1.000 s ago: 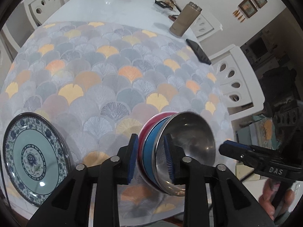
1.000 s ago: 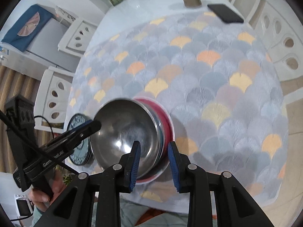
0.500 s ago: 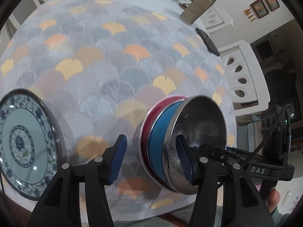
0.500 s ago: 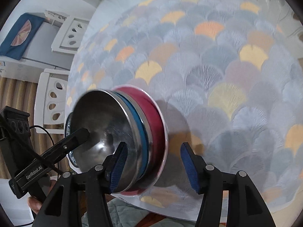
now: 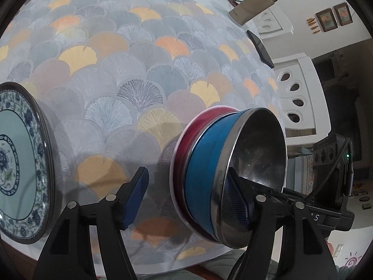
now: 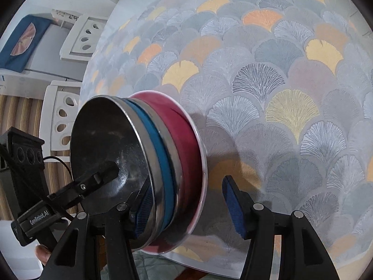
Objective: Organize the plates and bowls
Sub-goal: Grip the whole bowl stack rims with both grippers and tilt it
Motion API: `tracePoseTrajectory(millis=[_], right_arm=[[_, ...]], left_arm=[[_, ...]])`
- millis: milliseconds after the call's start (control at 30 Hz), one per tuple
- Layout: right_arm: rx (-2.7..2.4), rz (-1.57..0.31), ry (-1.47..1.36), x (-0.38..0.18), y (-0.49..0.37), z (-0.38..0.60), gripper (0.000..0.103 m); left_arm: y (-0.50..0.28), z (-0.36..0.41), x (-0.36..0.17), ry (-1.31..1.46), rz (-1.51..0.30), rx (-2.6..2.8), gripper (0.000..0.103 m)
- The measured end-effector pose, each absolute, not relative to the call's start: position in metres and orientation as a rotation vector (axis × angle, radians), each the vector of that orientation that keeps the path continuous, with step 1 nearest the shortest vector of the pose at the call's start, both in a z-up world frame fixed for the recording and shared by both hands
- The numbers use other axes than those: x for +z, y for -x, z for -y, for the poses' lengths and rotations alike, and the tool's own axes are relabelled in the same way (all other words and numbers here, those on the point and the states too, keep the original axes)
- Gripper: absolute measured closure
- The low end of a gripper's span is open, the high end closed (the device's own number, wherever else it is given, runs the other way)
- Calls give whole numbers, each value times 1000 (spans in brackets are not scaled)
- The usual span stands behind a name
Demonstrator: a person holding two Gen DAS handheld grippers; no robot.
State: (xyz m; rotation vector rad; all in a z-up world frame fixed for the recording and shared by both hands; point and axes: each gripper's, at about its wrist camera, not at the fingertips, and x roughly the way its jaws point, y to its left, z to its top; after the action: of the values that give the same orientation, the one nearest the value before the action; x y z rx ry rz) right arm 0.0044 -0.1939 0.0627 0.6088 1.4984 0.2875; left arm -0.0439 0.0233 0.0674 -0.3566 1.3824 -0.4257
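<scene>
Both tools (image 5: 188, 197) (image 6: 187, 206) now wider around nested round steel bowls (image 5: 235, 175).

Round table (image 5: 144, 53) draped in a fan-patterned cloth of grey, yellow and orange. White chairs with oval cut-outs (image 5: 300, 98) pulled up close around it. 2 small framed pictures (image 5: 333, 17) hanging on a pale wall. Striped flooring (image 6: 18, 114) showing beyond another white chair (image 6: 58, 116).
</scene>
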Motion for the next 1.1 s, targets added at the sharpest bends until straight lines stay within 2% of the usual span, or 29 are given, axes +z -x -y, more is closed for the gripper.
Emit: tracePoseTrajectory(millis=[133, 233, 300, 333, 767, 833, 1100], right_arm=[[293, -1485, -600, 61, -9, 193, 47], [306, -1474, -609, 60, -11, 192, 47], [320, -1468, -615, 59, -12, 191, 50], [330, -1465, -620, 59, -12, 191, 52], [368, -1442, -571, 61, -12, 188, 52], [367, -1442, -577, 61, -12, 189, 52], [357, -1432, -513, 68, -12, 184, 52]], left_arm=[[45, -19, 65, 343, -1376, -447, 39], [45, -15, 63, 350, -1375, -469, 43], [46, -12, 62, 343, -1375, -491, 57], [47, -11, 63, 318, -1365, -495, 58], [43, -10, 61, 303, -1350, -514, 60], [43, -10, 59, 295, -1348, -505, 64], [45, -9, 68, 259, -1319, -503, 67]])
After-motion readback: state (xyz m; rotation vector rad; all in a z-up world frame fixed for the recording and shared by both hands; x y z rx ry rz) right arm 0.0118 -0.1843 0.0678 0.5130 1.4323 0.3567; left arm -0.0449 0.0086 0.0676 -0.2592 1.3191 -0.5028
